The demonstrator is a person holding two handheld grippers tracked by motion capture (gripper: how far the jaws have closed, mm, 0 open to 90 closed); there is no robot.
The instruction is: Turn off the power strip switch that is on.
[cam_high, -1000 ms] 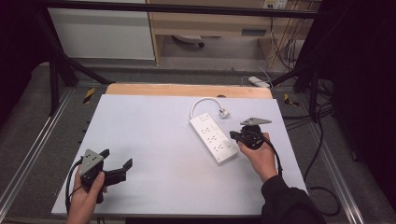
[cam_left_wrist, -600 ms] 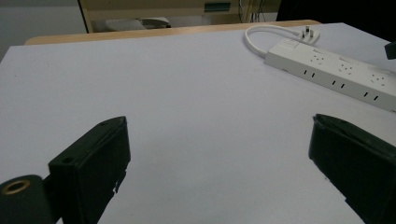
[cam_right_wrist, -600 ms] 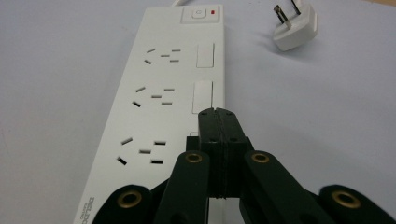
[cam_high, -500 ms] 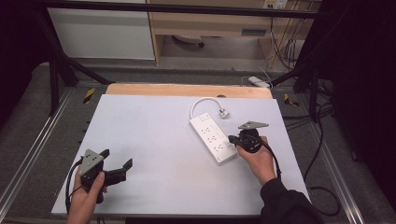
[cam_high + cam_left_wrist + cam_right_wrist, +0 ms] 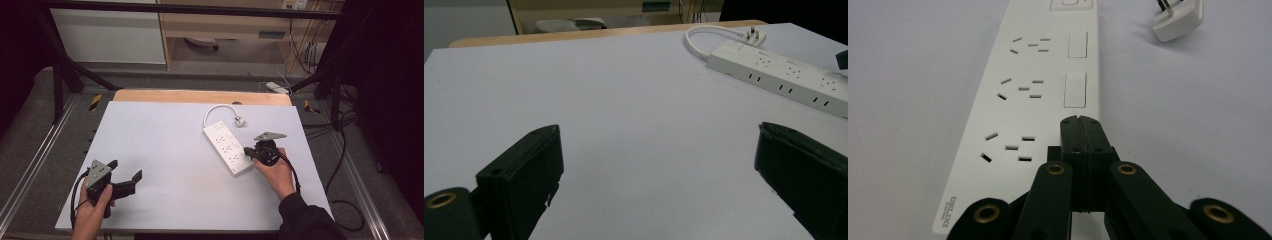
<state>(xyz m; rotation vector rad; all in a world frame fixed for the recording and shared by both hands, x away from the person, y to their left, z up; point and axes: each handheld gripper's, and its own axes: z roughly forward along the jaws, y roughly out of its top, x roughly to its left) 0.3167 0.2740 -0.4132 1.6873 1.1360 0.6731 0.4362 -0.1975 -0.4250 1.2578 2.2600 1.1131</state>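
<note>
A white power strip [image 5: 227, 147] lies slantwise right of the table's middle, with several socket groups and a row of rocker switches [image 5: 1075, 90]. Its short cord curls back to a white plug [image 5: 240, 121] lying on the table. My right gripper [image 5: 246, 151] is shut with nothing between its jaws. In the right gripper view its tips [image 5: 1081, 122] sit over the strip [image 5: 1033, 90] at its near end, in line with the switch row; I cannot tell whether they touch. My left gripper [image 5: 125, 170] is open and empty at the near left, low over the bare table [image 5: 624, 100], facing the strip [image 5: 784, 75].
The white tabletop [image 5: 165, 145] has a wooden strip [image 5: 200, 96] along its far edge. Metal frame rails [image 5: 45, 150] run along both sides. Cables [image 5: 345, 165] hang off the right side, and a shelf unit stands beyond the table.
My right gripper has shifted a little toward the near end of the strip, still shut. The left gripper has kept still.
</note>
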